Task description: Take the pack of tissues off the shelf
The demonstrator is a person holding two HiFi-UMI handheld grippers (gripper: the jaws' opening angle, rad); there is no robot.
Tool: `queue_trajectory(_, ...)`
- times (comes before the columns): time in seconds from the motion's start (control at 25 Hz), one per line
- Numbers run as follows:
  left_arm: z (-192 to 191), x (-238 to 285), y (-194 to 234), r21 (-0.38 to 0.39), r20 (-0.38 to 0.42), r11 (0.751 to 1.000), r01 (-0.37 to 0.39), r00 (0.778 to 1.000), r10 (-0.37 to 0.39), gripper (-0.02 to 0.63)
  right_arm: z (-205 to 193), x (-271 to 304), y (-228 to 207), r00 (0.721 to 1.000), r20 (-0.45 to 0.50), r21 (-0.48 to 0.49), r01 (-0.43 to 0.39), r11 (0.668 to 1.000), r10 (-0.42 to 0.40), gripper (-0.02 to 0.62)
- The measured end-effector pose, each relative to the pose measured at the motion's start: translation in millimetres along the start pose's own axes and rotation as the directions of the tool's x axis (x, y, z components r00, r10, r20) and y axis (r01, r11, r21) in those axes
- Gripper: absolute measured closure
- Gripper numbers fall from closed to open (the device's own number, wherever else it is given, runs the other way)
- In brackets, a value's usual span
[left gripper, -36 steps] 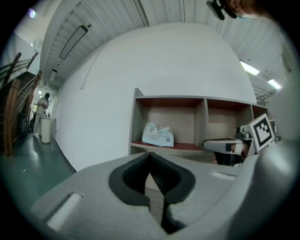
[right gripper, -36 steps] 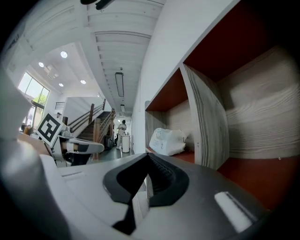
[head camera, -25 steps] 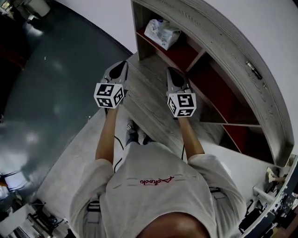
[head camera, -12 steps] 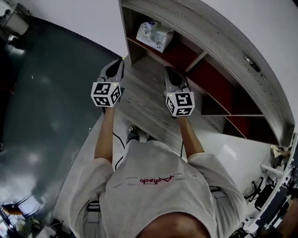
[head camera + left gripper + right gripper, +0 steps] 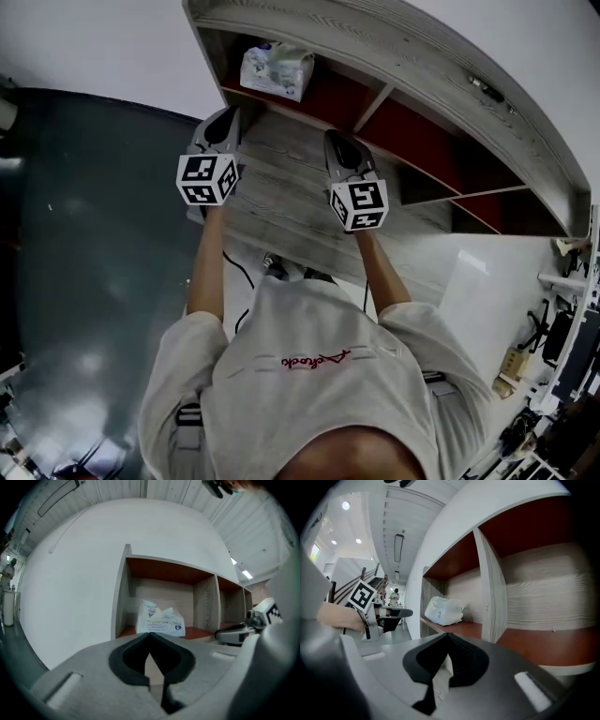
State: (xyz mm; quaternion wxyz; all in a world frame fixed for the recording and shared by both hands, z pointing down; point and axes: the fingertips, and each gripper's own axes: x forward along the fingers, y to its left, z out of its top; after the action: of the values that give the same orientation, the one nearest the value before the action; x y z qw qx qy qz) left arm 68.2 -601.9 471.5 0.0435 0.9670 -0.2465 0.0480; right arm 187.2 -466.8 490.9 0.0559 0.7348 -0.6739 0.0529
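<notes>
Left gripper (image 5: 225, 120) and right gripper (image 5: 334, 142) both closed, empty, short of the shelf (image 5: 394, 58); I'd open the left before reaching its pack of tissues (image 5: 275, 70).

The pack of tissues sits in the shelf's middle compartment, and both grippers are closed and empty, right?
Not the middle: the left gripper view shows the pack of tissues in the leftmost compartment of the shelf. The left gripper and right gripper are indeed closed and empty.

The right gripper (image 5: 447, 634), jaws together and empty, faces the shelf (image 5: 490, 588), whose left compartment holds the pack of tissues (image 5: 443, 610).
</notes>
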Motion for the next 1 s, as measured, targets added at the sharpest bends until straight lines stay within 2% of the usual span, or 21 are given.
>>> queue_trajectory(0.2, 17, 22, 5, 0.045, 0.008, 0.999, 0.016, 1.0, -0.017, 0.603, -7, -9, -5, 0.999, -0.009, 0.006, 0.044, 0.999, -0.044, 0.588)
queue_trajectory(0.36, 25, 36, 3, 0.067, -0.005, 0.997, 0.048, 0.999, -0.048, 0.464, -7, -16, -9, 0.997, -0.011, 0.006, 0.072, 0.997, -0.072, 0.588)
queue_trajectory(0.48, 30, 45, 1, 0.076, -0.009, 0.995, 0.062, 0.998, -0.061, 0.388, -6, -21, -10, 0.996, -0.009, 0.004, 0.083, 0.996, -0.083, 0.588)
queue_trajectory(0.8, 33, 73, 5, 0.08, -0.043, 0.994, 0.073, 0.997, -0.07, 0.354, -10, -36, -15, 0.995, -0.019, 0.002, 0.096, 0.995, -0.096, 0.588)
queue_trajectory(0.92, 33, 79, 7, 0.073, -0.051, 0.995, 0.073, 0.996, -0.07, 0.354, -12, -40, -17, 0.995, -0.024, -0.001, 0.098, 0.995, -0.098, 0.588)
queue_trajectory(1.0, 31, 82, 7, 0.087, -0.066, 0.993, 0.075, 0.995, -0.07, 0.384, -12, -41, -19, 0.995, -0.026, -0.003, 0.101, 0.995, -0.101, 0.588)
